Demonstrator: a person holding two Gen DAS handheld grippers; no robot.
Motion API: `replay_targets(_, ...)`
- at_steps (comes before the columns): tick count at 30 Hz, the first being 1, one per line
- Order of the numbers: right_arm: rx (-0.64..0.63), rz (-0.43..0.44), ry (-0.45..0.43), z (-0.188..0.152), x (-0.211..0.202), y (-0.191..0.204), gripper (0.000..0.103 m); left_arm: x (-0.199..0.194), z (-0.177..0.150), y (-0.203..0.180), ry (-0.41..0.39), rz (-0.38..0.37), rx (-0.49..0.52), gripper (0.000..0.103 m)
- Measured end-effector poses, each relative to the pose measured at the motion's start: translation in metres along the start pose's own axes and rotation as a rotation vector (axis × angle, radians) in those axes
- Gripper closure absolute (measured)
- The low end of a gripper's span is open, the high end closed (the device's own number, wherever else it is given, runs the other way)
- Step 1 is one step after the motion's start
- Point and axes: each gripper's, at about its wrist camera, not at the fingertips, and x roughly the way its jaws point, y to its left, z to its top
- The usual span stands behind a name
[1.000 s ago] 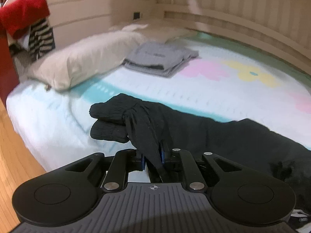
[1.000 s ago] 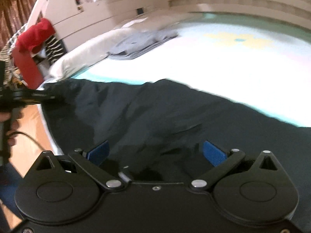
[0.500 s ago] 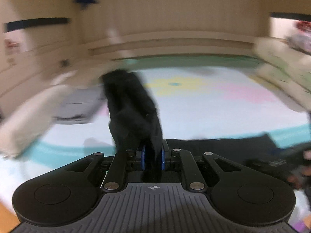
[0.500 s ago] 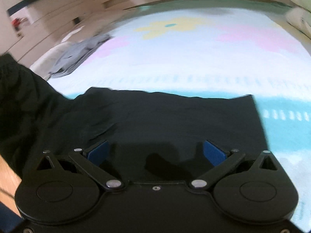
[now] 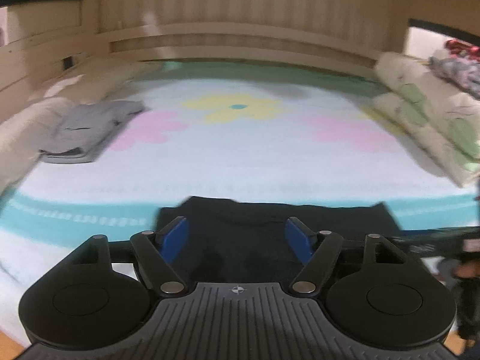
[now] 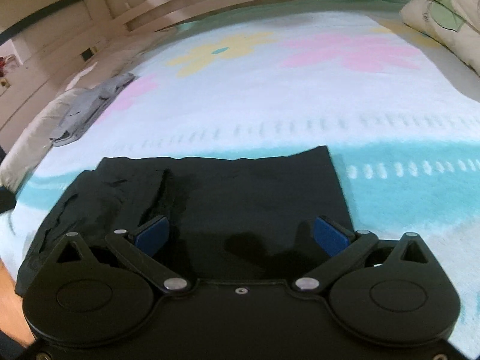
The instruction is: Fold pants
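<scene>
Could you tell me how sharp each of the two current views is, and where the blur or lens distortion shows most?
Left wrist view: motion-smeared; the grey folded clothes and pillows are soft, only the left gripper is crisp. Right wrist view: sharper; the black pants show creases, and the right gripper casts a shadow on them. Both views: the fisheye bows the bed edges.

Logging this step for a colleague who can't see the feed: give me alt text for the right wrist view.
The right gripper, fingers spread wide and holding nothing, is just above the black pants lying folded on a flowered bedspread. Folded grey clothes sit far left beside a pillow.
</scene>
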Motion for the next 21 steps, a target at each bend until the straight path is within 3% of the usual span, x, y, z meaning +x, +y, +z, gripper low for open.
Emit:
replay_targets(6,-0.06,0.122,-0.014,0.0,0.003,0.026,0.0,0.028,-0.003,0.022,0.088,0.099,0.037,0.032)
replay_targets(12,-0.107,0.195,0.053,-0.003,0.018,0.053,0.0,0.041,-0.024,0.047,0.172,0.09,-0.064,0.032)
replay_targets(17,-0.144,0.176,0.116,-0.007,0.038,0.067,0.0,0.038,-0.021,0.058,0.157,0.106,-0.082,0.032)
replay_targets(21,-0.105,0.217,0.17,-0.008,0.046,0.069,0.0,0.037,-0.019,0.067,0.153,0.088,-0.134,0.032)
